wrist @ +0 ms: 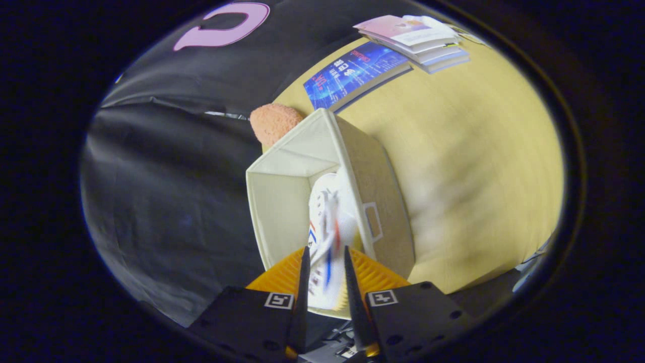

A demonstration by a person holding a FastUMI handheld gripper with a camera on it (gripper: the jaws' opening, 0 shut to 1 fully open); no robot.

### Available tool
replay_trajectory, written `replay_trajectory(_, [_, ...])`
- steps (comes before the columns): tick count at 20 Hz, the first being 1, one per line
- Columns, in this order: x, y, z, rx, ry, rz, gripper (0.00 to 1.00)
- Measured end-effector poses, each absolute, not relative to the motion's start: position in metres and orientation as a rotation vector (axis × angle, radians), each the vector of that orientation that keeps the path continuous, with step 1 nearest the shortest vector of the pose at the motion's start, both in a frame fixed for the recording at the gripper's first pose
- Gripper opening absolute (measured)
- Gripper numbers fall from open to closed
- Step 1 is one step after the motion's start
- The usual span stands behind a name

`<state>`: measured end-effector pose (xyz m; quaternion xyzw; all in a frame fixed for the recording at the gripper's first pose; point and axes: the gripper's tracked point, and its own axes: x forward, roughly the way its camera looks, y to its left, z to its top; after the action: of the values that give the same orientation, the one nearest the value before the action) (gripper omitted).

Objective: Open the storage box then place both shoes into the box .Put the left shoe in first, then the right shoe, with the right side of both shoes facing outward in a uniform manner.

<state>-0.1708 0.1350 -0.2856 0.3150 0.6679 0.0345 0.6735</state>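
Jaws (325, 272) clamped on one white shoe (327, 227), blurred, long axis running away from the fingers into the open storage box (297, 171). One box, on the yellow tabletop (463, 166). Beyond it: one orange fuzzy object (274, 122), then one blue book (355, 74), then a small stack of books (418, 41).

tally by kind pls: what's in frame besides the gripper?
Storage box: 1, open
Shoe: 1, white, blurred, between the gripper fingers, over the box
Books: 1 blue, plus a stack whose count I cannot tell
Orange fuzzy thing: 1, behind the box
Table: 1
Total: 6 entries
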Motion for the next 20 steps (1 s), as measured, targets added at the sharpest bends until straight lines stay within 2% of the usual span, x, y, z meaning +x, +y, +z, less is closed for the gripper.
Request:
replay_trajectory(1, [-0.169, 0.136, -0.289, 0.71, 1.507, 0.076, 0.4])
replay_trajectory(12, [-0.147, 0.121, -0.276, 0.744, 1.443, 0.081, 0.4])
replay_trajectory(17, [-0.113, 0.082, -0.266, 0.679, 1.318, 0.05, 0.4])
replay_trajectory(20, [-0.081, 0.042, -0.246, 0.544, 1.151, 0.032, 0.4])
